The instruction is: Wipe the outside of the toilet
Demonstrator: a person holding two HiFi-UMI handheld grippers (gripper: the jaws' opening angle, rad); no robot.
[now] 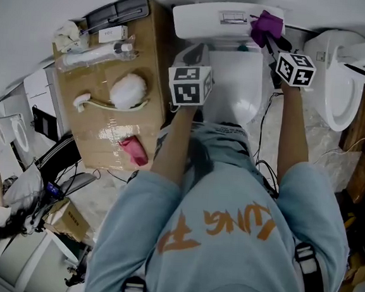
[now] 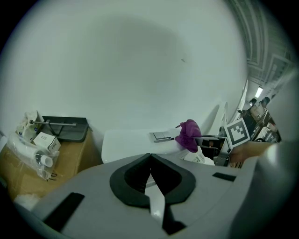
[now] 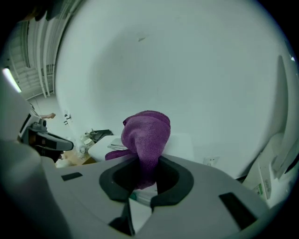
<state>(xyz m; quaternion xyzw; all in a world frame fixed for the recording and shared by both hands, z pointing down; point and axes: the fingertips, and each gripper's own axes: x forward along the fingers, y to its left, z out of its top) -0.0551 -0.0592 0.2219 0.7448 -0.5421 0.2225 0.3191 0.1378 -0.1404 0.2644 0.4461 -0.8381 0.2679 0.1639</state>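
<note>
Pinched a purple cloth (image 3: 145,133) between the fingers of the right gripper (image 3: 145,176), up at the right end of the tank (image 1: 206,23) top of the toilet (image 1: 235,83), just beside the flush button (image 1: 234,17). Held the left gripper (image 2: 150,172) above the lid's left side, fingers pressed together on nothing. Beside the toilet, had a cardboard box (image 1: 157,57) bearing a white brush (image 1: 127,91) and a pink rag (image 1: 134,149).
</note>
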